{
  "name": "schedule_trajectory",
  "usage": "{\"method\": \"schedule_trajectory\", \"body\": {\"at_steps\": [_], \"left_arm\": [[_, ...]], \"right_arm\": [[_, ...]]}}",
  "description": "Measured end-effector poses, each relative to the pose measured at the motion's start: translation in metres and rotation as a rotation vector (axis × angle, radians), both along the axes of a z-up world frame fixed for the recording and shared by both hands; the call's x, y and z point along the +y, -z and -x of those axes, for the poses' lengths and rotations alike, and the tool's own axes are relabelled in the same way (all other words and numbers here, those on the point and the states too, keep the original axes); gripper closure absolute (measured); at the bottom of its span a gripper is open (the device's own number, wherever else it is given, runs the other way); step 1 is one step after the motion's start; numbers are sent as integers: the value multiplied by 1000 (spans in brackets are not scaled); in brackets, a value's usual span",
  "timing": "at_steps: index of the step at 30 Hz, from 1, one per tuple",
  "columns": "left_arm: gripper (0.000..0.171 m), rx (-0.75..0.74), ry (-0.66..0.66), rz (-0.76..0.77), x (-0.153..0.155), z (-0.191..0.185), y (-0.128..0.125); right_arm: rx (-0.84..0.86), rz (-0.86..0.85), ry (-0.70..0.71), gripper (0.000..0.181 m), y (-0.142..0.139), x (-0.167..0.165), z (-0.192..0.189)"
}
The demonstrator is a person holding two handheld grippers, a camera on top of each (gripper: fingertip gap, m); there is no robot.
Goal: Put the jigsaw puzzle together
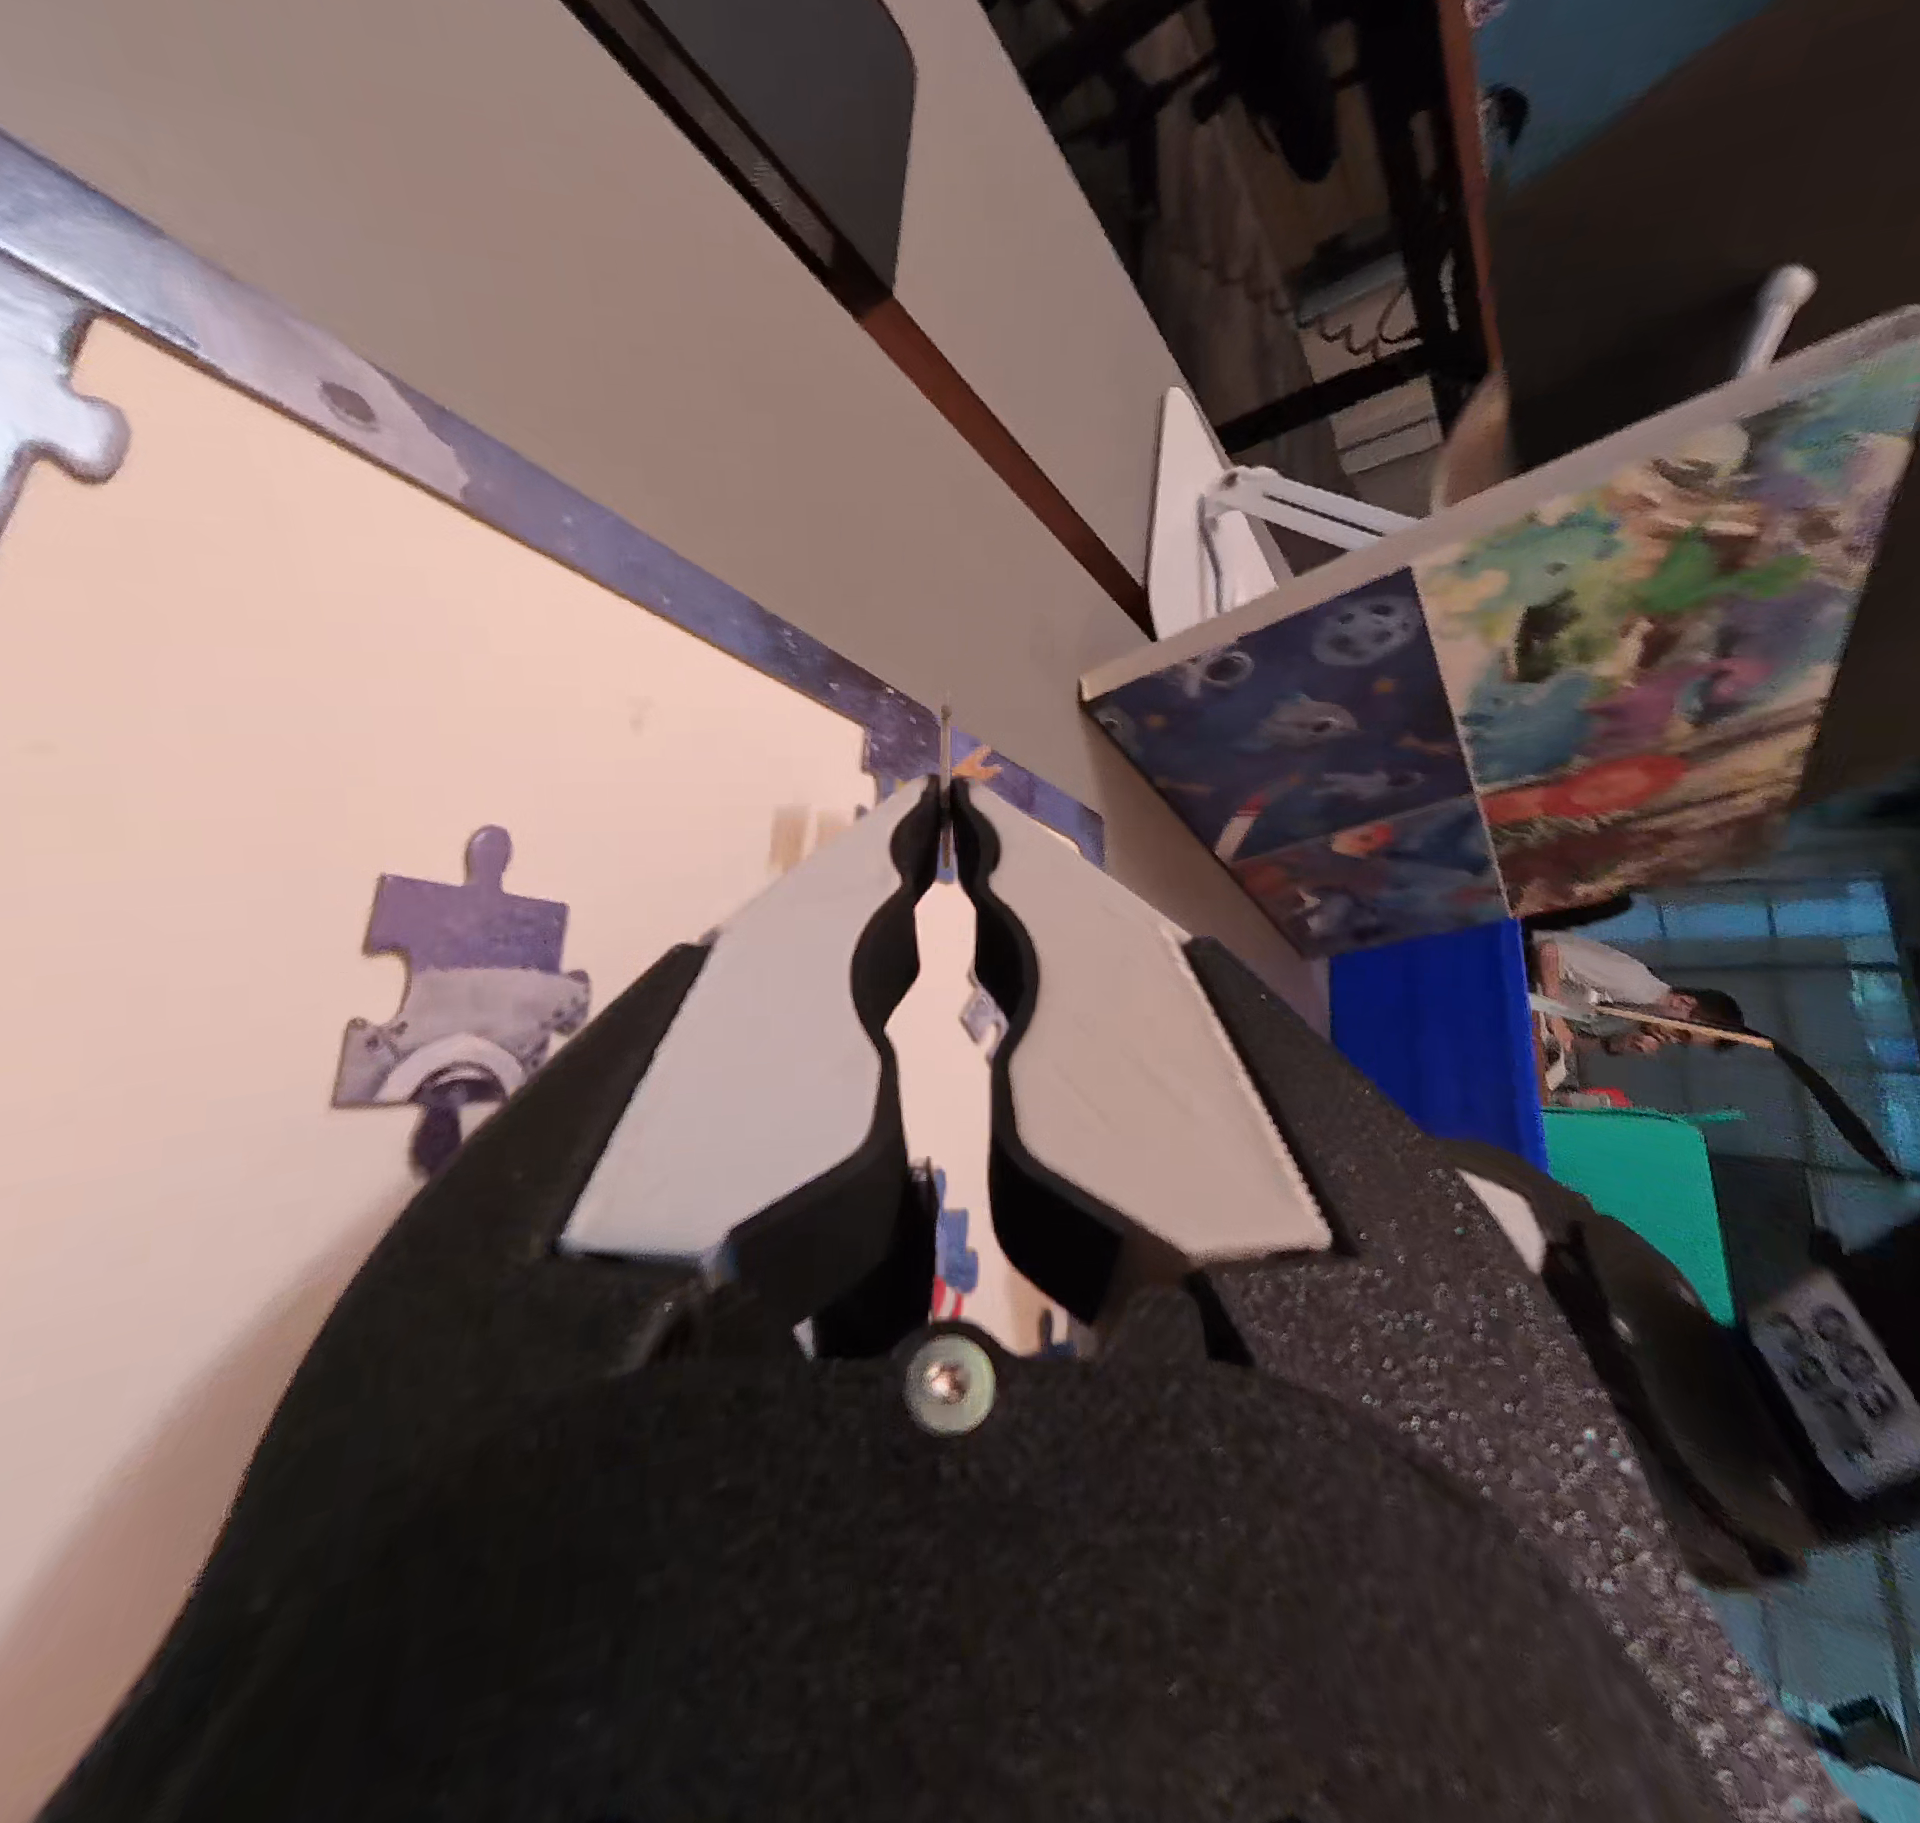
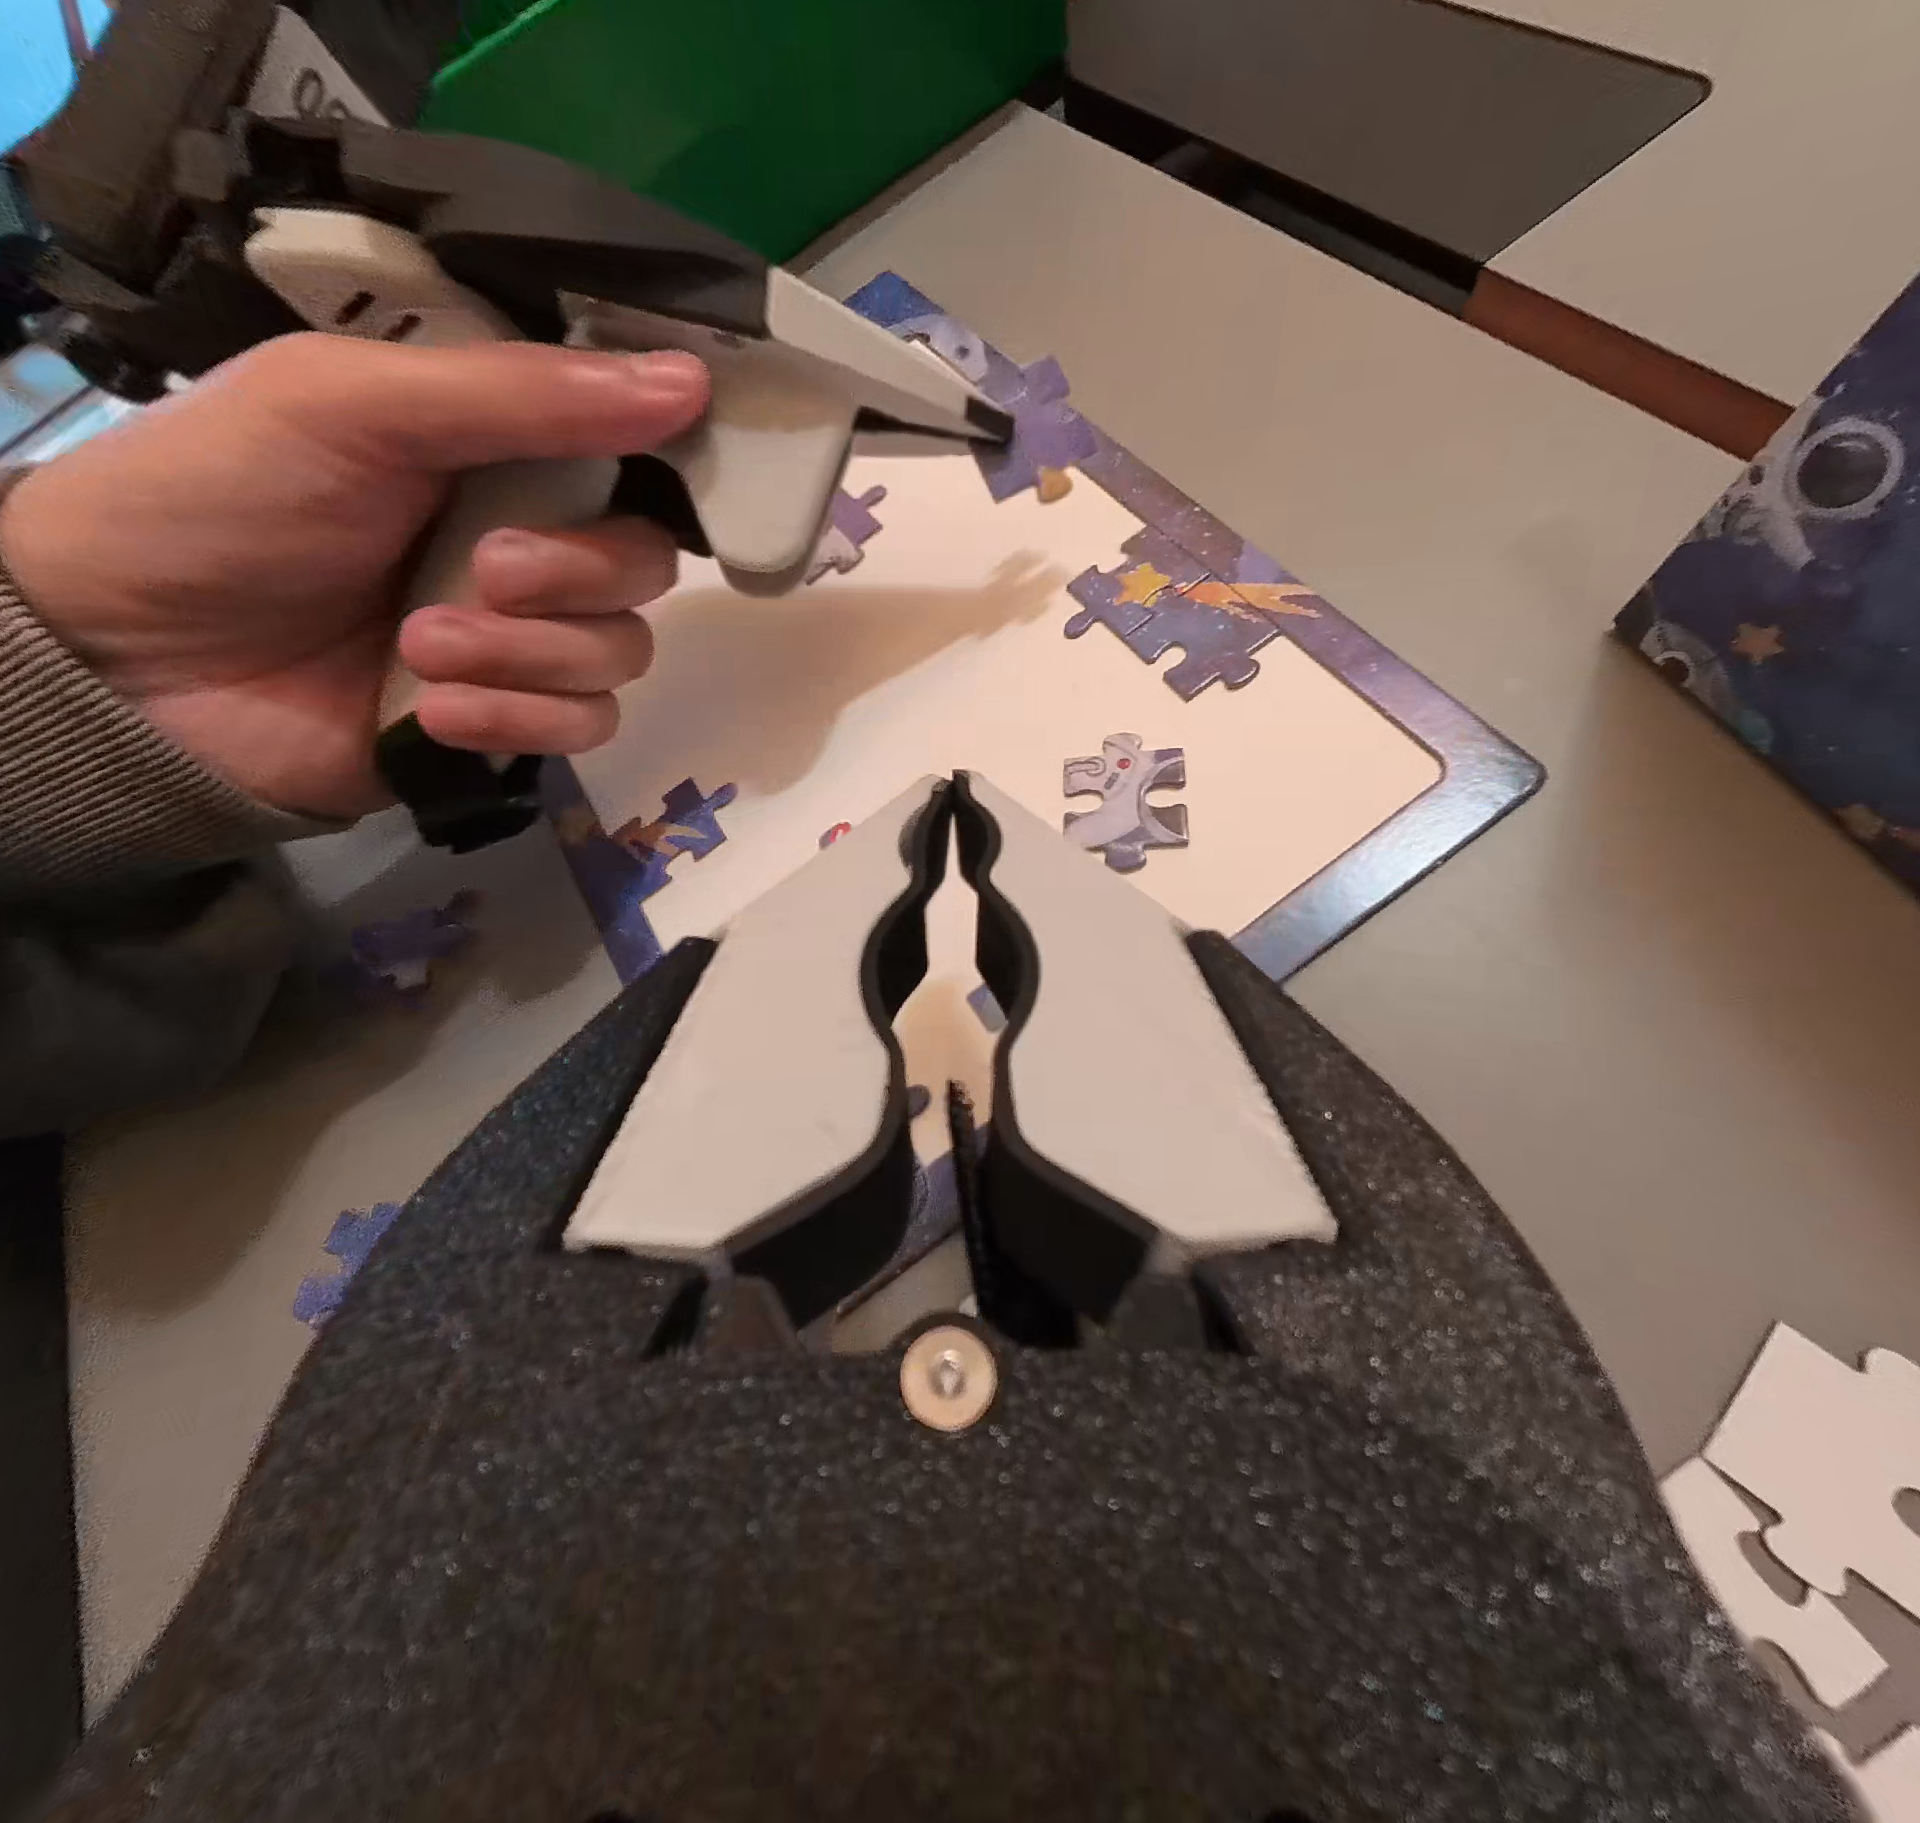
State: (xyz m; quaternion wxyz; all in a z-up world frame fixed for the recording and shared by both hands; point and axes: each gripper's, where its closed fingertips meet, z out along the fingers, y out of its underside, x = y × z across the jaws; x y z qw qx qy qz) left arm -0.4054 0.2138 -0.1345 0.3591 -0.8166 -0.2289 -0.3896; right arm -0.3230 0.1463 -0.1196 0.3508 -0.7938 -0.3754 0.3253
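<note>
Left claw (image 1: 948, 799) pinches a puzzle piece (image 2: 1039, 423) edge-on at the tray (image 2: 1455, 724) corner; lower it flat, aligning tabs. Right claw (image 2: 954, 786) closed, empty.

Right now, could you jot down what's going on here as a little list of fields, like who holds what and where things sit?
left gripper: shut on a puzzle piece, held at the far corner of the puzzle tray
right gripper: shut, holding nothing, hovering above the tray
hand: grips the left gripper's handle
joined pieces: at the tray's far edge
loose piece: lying inside the tray
puzzle box: on the table, right of the tray
green bin: behind the tray
</note>
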Motion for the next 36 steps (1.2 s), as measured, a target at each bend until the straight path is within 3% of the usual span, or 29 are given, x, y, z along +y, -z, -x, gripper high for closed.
{"method": "schedule_trajectory", "body": {"at_steps": [9,14,18,24,29,31,36], "left_arm": [[170,-26,-3,6,0,-3,9],[171,-123,29,-111,-16,-13,-28],[171,-204,142,-277,-64,-26,-62],[171,44,281,-357,-113,-18,-54],[171,242,234,-382,-111,7,-52],[171,243,220,-377,-110,11,-50],[171,85,256,-402,-114,4,-61]], "right_arm": [[-10,-11,32,181,-2,10,-11],[20,62,-10,181,5,-2,0],[58,72,-33,181,2,-9,8],[122,71,-92,170,3,-34,41],[6,-27,-252,164,7,-82,79],[-35,-89,-272,165,9,-90,84],[-26,-71,-240,163,8,-79,75]]}}
